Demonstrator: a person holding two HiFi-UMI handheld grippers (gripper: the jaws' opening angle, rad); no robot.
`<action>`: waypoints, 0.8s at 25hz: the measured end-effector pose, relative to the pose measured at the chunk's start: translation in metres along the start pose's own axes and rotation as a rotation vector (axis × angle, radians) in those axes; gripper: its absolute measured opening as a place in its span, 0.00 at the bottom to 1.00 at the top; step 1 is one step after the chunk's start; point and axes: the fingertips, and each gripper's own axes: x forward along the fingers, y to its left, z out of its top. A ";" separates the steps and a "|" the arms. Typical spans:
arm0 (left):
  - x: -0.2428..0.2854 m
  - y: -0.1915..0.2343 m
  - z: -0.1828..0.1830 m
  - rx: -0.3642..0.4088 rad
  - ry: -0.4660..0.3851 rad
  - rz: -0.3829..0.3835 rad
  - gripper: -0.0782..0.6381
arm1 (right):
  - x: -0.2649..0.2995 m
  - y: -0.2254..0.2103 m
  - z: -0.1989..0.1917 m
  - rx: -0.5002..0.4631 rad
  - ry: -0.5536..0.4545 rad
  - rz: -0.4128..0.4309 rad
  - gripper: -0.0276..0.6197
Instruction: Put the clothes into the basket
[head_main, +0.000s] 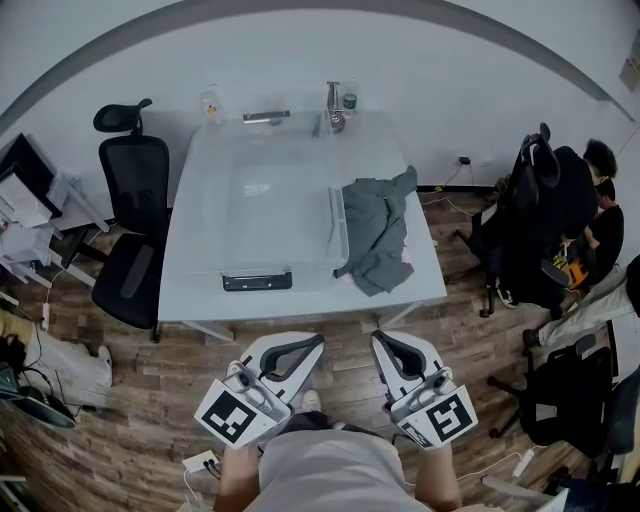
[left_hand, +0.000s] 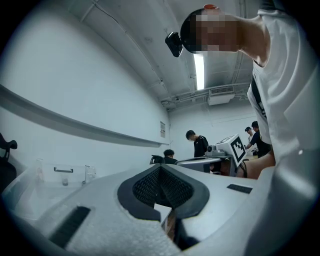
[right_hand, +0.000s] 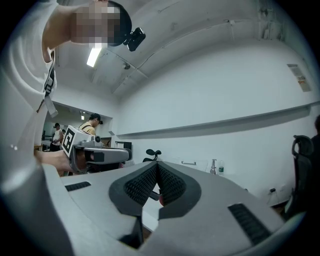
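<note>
A grey-green garment (head_main: 378, 232) lies crumpled on the right part of the white table (head_main: 190, 290), one fold draped over the right rim of a clear plastic basket (head_main: 270, 190). The basket fills the table's middle and left and looks empty. Both grippers hang close to my body, well short of the table's front edge. My left gripper (head_main: 312, 345) is shut with nothing in it, its tips meeting (left_hand: 160, 167). My right gripper (head_main: 383, 340) is shut too, its tips together (right_hand: 157, 164) and holding nothing.
A black office chair (head_main: 135, 215) stands left of the table. Another black chair (head_main: 540, 215) and seated people (head_main: 600, 225) are to the right. A bottle (head_main: 349, 102) and a metal object (head_main: 333, 108) stand at the table's far edge. Wooden floor lies between me and the table.
</note>
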 end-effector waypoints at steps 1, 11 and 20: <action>0.001 0.004 0.000 0.001 0.000 -0.005 0.12 | 0.004 -0.002 0.000 -0.001 0.001 -0.004 0.05; 0.012 0.040 -0.001 0.000 0.001 -0.039 0.12 | 0.032 -0.019 0.000 -0.016 0.014 -0.046 0.05; 0.057 0.062 -0.005 0.002 0.011 -0.039 0.12 | 0.046 -0.064 -0.001 -0.013 0.005 -0.038 0.05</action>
